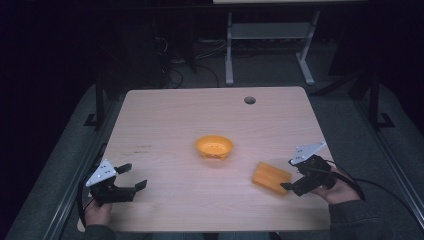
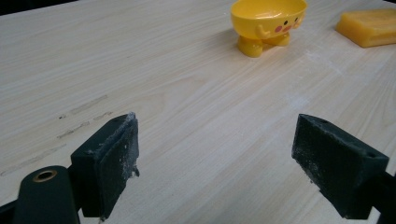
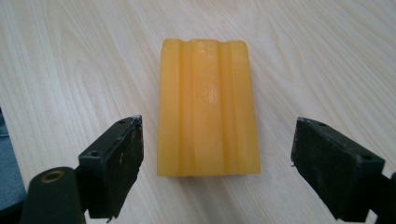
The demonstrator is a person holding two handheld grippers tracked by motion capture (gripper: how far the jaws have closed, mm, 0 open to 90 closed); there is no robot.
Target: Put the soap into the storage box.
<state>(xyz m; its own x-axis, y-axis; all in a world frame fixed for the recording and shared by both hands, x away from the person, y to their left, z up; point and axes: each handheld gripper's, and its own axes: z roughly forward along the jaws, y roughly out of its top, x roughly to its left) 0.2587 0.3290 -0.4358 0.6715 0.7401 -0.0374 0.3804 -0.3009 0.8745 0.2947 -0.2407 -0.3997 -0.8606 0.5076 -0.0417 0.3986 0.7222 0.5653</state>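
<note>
Two tongs agape; ridged yellow block (image 3: 208, 107), footed bowl (image 2: 267, 21).

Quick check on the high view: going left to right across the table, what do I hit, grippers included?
left gripper → yellow bowl → orange ridged block → right gripper. Both grippers are open; the right one sits just at the block's right end, not yet closed on it.

We get a pretty dim high view: only the table (image 1: 175, 115) catches light, and everything around it at the top and sides of the frame sinks into near black. Both gripper views are way brighter and evenly lit, with soft shadows under the yellow bowl (image 2: 268, 21) and the yellow block (image 3: 208, 107).
</note>
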